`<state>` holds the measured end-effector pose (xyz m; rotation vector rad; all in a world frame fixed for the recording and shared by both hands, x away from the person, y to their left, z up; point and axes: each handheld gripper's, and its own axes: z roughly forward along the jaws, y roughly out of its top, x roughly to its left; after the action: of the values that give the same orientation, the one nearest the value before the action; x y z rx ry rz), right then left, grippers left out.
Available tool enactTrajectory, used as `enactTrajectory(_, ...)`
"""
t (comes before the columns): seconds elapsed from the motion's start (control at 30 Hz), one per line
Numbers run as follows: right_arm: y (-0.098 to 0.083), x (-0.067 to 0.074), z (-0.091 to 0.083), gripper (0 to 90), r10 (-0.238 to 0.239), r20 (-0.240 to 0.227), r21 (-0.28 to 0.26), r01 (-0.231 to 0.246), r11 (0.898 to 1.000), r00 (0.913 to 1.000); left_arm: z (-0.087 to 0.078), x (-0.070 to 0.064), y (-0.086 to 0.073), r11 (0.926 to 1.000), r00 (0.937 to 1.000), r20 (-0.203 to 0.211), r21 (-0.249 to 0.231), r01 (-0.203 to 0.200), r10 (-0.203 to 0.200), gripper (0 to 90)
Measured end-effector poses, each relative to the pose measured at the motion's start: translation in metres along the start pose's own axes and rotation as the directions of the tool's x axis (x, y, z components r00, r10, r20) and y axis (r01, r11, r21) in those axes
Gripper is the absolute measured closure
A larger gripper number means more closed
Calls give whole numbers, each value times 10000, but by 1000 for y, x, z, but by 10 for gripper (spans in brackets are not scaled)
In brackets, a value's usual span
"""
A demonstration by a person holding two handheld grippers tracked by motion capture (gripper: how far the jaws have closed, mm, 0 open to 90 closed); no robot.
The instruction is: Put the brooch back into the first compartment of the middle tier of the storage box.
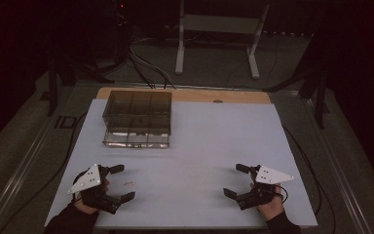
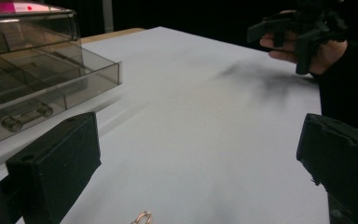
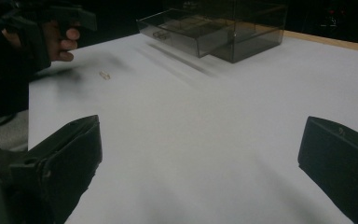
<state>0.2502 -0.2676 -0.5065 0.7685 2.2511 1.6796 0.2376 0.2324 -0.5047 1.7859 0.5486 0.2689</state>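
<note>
A small pale metal ring-like clip (image 1: 129, 184) lies flat on the matte white desk (image 1: 199, 146), nearer the person than the smoky clear plastic drawer box (image 1: 137, 118); left gripper (image 1: 121, 182) just beside it, jaws wide, empty; right gripper (image 1: 236, 179) well apart, jaws wide too.

Drawer box (image 1: 136, 118) far left on table (image 1: 199, 146); small clip (image 1: 129, 184) near left gripper (image 1: 119, 183).

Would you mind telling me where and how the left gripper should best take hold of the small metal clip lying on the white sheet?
Probably from straight above. The small metal clip lies flat and thin on the white sheet, just in front of the open left gripper, so its jaws would best close across its narrow width, tips touching the sheet.
</note>
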Motion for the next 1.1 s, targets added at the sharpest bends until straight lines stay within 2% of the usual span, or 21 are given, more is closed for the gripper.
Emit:
enactTrajectory(0.1,-1,1,0,0,-32,-19,97,32,9999,10000,1,0,0,9995,9999,15,274,-172,171,2)
enactTrajectory(0.23,-2,1,3,0,-116,165,304,111,9995,9998,2,1,0,9995,9999,148,295,-79,75,3)
enactTrajectory(0.43,0,2,5,0,-167,-138,295,171,9994,9998,1,-2,-1,9984,9996,189,519,-239,229,3)
enactTrajectory(0.77,2,5,4,0,-248,-87,281,251,9993,9997,0,-4,4,9979,9990,343,561,-318,299,2)
enactTrajectory(0.9,2,4,3,0,-240,-12,257,240,9994,9997,3,-4,8,9980,9980,593,578,-265,231,2)
enactTrajectory(1.1,3,4,1,0,-181,5,183,181,9997,9998,3,-5,13,9975,9970,660,545,-441,405,3)
